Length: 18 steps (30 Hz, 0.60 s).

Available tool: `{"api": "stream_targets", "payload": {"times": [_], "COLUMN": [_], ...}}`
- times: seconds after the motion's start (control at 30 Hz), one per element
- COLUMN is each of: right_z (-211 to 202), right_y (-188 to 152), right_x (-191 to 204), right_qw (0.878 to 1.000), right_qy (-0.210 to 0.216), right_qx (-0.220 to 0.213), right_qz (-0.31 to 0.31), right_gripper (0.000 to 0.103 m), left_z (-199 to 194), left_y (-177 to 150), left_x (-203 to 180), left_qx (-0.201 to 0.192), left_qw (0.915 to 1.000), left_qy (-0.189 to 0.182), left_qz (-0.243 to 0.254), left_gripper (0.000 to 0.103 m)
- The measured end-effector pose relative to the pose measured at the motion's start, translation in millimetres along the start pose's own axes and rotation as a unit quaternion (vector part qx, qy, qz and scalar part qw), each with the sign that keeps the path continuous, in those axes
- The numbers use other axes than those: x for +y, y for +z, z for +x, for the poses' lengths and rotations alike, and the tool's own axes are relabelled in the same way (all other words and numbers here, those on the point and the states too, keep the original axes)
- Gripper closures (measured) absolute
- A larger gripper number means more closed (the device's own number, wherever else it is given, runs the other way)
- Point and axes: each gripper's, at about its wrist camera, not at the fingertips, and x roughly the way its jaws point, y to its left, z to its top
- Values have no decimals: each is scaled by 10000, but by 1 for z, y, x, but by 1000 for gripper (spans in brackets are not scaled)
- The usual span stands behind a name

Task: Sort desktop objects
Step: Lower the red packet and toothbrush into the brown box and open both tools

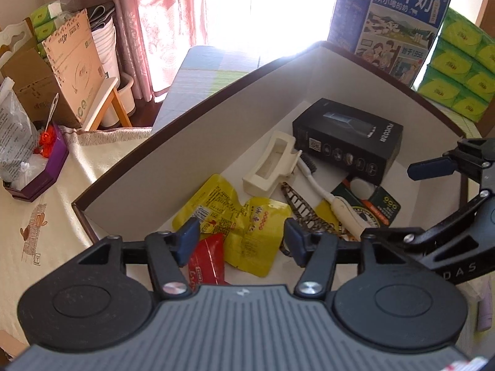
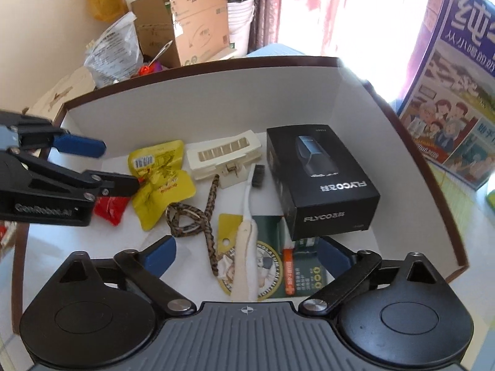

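Observation:
A white-lined box with a brown rim holds a black shaver box, a cream plastic holder, a white toothbrush, a patterned hair clip, yellow packets, a red packet and a green card. My left gripper is open above the yellow and red packets. My right gripper is open above the toothbrush handle and green card.
A blue milk carton and green tissue packs stand behind the box. Cardboard boxes, a plastic bag and a purple tray sit on the cream tablecloth to the left.

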Motion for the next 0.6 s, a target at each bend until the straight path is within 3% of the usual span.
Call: {"api": "stream_targets", "payload": {"times": [0.17,0.27,0.6], "right_z": [-8,-16,-44], "right_y": [-4,-6,-14], "right_x": [-3,-5,-4], "right_qw": [10000,10000,9996], "right_qy": [-31,-37,-80], "right_qx": [-14,-49,-281], "right_qz": [-70,-35,-18], "right_gripper": [4,3,3], "left_z": [-13,-21,-54], "left_y": [0,-1,-8], "left_x": [-6,-10,-25], "left_qx": [-13,-22,-99], "left_qw": [10000,9999,9997], "left_qy": [-47,-16,134], "left_qz": [72,106,190], "left_gripper": [38,29,20]}}
